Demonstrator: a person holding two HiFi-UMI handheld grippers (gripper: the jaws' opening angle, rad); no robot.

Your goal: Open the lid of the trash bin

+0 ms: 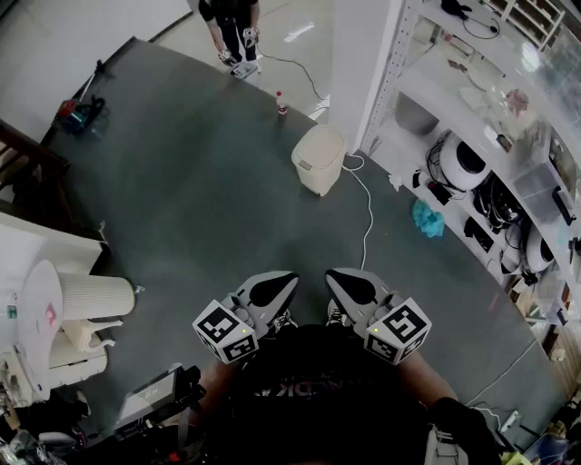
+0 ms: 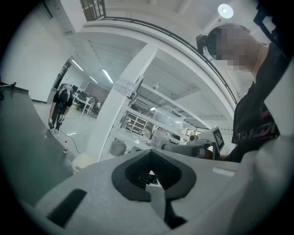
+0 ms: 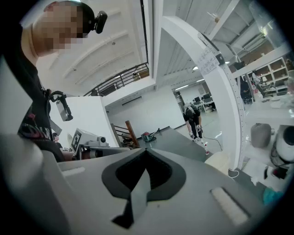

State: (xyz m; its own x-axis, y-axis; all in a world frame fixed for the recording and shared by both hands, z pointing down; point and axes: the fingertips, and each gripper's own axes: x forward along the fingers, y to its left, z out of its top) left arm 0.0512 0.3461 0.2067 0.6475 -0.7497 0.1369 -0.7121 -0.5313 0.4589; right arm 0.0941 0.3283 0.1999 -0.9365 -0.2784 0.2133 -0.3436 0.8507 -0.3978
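Trash bin (image 1: pixel 315 171) is seen upright on the dark grey floor (image 1: pixel 200 209), just beside the base of a white pillar (image 1: pixel 359 64). It is cream coloured, and its lid (image 1: pixel 320 145) is seen down and closed. The bin is touched by neither gripper.

A white cable (image 1: pixel 369 211) is laid on the floor just right of the bin, running from beside it toward the near side. A small bottle (image 1: pixel 282 103) is stood behind the bin, apart from it. Further back a person (image 1: pixel 232 27) is seen standing, only partly in frame. White shelving (image 1: pixel 472 100) is set along the right and loaded with mixed gear. A teal cloth (image 1: pixel 428 219) is seen lying on the floor at its foot. A white ribbed cylinder (image 1: pixel 91 295) is seen at far left.

Both grippers are held low, close to the wearer's body and well apart from the bin, with their tips pointed toward it.
- **Left gripper** (image 1: pixel 280 288): the jaws are pressed together and nothing is gripped.
- **Right gripper** (image 1: pixel 343 283): the jaws are likewise closed up, with nothing between them.

The two are held side by side, near each other but not touching.
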